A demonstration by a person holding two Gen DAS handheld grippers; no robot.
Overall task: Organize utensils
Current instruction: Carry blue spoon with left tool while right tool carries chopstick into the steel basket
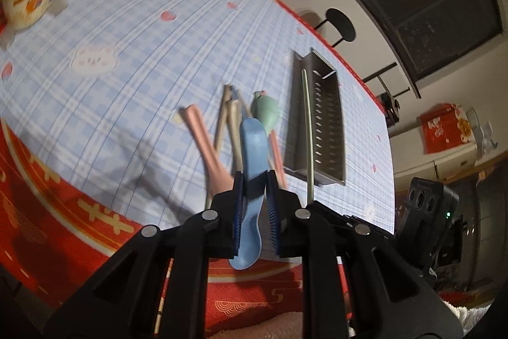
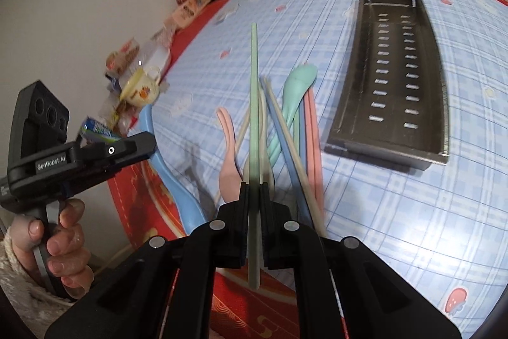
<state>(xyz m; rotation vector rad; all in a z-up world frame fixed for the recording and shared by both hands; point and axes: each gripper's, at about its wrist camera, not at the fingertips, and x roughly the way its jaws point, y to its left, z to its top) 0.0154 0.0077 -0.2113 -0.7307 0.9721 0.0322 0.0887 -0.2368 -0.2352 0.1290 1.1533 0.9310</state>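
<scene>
Left wrist view: the blue spoon (image 1: 252,145) is clamped in the left claw (image 1: 255,183) above the counter (image 1: 127,53); if pinched off-centre, it may pivot and drop.

Right wrist view: a green chopstick (image 2: 254,104) is clamped in the right claw (image 2: 254,196), short of the metal tray (image 2: 441,129); it could swing and miss the tray.

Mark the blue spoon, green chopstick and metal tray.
blue spoon (image 1: 254,142): left wrist view, on its handle.
green chopstick (image 2: 254,104): right wrist view, mid-shaft.
metal tray (image 2: 395,65): right wrist view, perforated floor.
</scene>
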